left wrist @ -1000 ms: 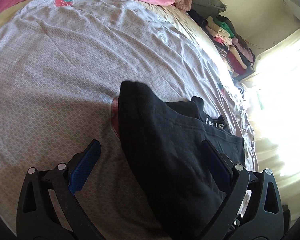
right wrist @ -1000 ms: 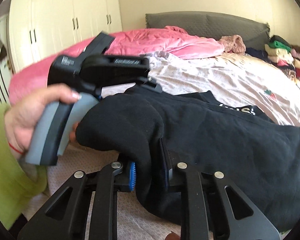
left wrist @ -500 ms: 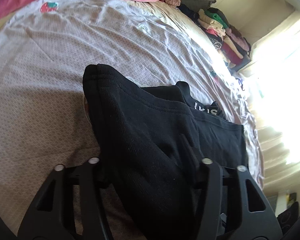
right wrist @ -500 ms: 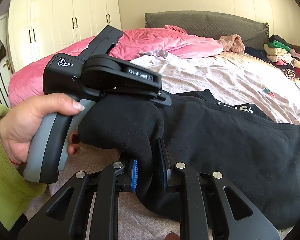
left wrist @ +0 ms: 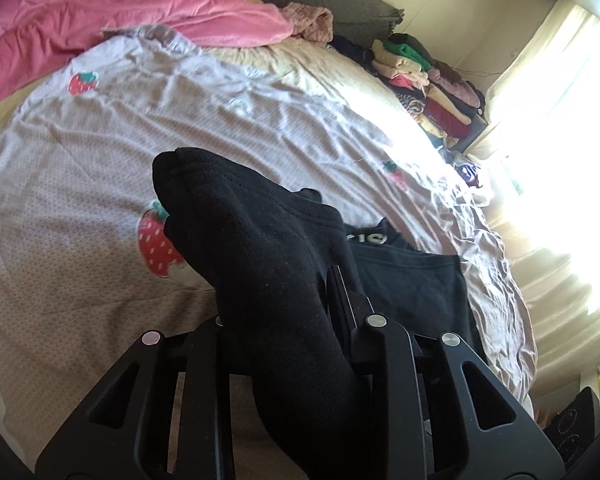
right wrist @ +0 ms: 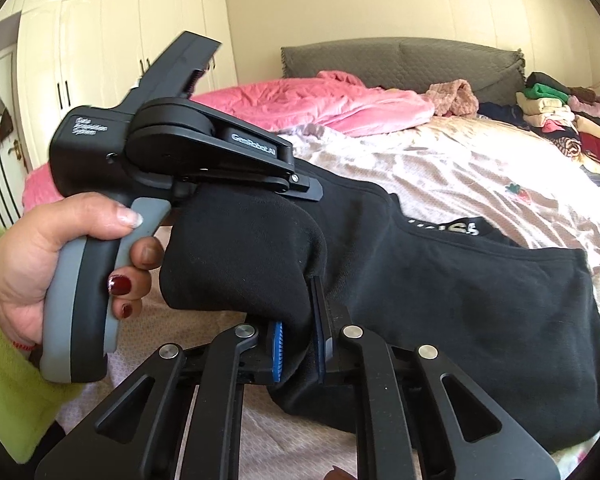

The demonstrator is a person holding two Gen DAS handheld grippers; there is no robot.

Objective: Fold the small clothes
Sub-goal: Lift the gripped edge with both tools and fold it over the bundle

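Black sweatpants [right wrist: 440, 292], part lifted off the lilac strawberry-print bedsheet [left wrist: 100, 152], waistband end with white lettering lying on the sheet toward the stack of folded clothes [left wrist: 428, 92]. Pinched at the cuff end by both tools: left gripper [left wrist: 284, 320] just closed narrow on a thick roll of black fleece, seen from the right wrist with its upper finger lying along the top of the bundle; right gripper [right wrist: 298, 340] clamped nearly shut on a fold hanging between its blue pads [right wrist: 277, 344].

Likely trouble, judged from here: bulky doubled cloth bunched in the left jaws, so a slip or an uneven layer possible if pulled hard toward the waistband; both grips close together on one corner, so the far leg edge may drag and crease rather than fold flat; loose cloth sagging under the right jaws may catch on the sheet.

Relative to the waistband: cuff raised and nearer the person's left hand [right wrist: 52, 264], fingers of both tools on that raised end, none near the lettering.
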